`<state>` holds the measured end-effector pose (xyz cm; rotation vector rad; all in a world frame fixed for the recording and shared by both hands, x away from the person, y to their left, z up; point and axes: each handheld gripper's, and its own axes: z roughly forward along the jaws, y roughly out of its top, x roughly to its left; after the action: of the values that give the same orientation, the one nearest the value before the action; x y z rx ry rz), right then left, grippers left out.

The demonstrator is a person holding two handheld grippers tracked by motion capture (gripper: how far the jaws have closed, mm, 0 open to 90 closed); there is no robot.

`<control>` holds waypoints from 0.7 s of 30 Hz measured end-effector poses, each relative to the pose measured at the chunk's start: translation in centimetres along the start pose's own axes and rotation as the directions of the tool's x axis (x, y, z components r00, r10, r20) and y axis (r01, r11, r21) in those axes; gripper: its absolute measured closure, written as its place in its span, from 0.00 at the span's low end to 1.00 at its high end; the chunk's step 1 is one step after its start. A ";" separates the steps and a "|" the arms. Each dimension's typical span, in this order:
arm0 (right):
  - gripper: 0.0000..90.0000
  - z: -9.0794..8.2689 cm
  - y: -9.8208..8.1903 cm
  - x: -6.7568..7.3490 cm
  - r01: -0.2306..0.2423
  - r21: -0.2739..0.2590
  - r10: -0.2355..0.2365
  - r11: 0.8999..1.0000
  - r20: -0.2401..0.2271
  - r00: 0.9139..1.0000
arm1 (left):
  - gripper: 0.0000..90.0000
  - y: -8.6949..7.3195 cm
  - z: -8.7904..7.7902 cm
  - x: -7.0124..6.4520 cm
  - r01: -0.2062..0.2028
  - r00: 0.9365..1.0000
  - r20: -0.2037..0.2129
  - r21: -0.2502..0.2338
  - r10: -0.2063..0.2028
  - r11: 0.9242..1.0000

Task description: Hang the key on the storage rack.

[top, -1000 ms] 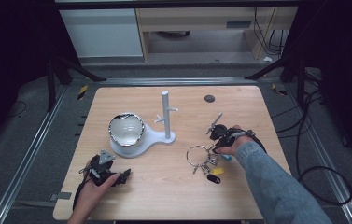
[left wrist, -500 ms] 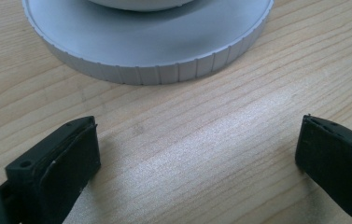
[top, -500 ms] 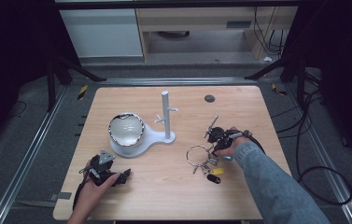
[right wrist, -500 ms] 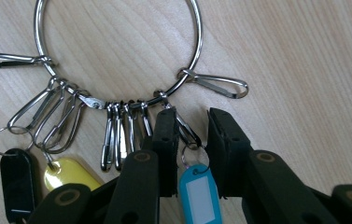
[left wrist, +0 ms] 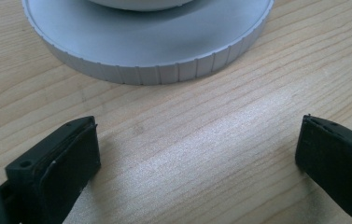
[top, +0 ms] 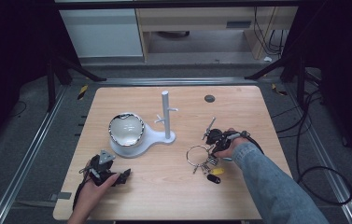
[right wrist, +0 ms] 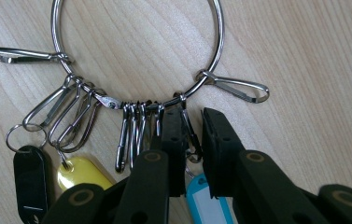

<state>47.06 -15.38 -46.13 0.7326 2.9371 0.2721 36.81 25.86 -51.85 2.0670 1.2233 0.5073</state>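
Gripping now: the right gripper (right wrist: 192, 154) has its jaws drawn nearly together on one small snap clip (right wrist: 188, 135) hanging from the big key ring (right wrist: 136, 51); a thin gap remains, with the clip's wire sitting in it.
Where the ring lies: flat on the wooden table (top: 257, 116), right of centre in the high view, just beside the person's right hand (top: 229, 144).
What hangs on it: a crowd of snap clips bunched along the ring's near edge, plus a black tag (right wrist: 29, 182), a yellow tag (right wrist: 78, 172) and a blue tag (right wrist: 208, 203), the last partly under the jaws.
Step in hand: I'd call it the pick, hold taken, lift not yet begun, since the ring looks flat on the wood.
Next move: probably a slow straight lift so the ring swings free, then a carry toward the white peg stand (top: 166, 116); that target is my guess.
Left gripper (left wrist: 197, 154): jaws wide apart, holding nothing, resting low over bare wood at the near left.
Nearby: the stand's round grey base (left wrist: 155, 51) sits just ahead of the left gripper, with a shiny bowl (top: 126, 129) on it.
In the way: the pegs stick out sideways, so dangling clips and tags could snag; the grip on one thin clip may slip.
Also about: a dark round disc (top: 209, 98) near the far edge, well apart.
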 end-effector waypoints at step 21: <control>0.99 -0.6 0.0 0.0 -0.035 -0.006 0.034 0.999 -0.029 0.999 | 0.00 0.0 0.0 0.0 0.000 1.000 0.000 0.001 0.000 1.000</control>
<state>46.91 -15.48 -45.53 0.7858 2.9516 0.2982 36.81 25.86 -51.84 2.0679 1.2231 0.5072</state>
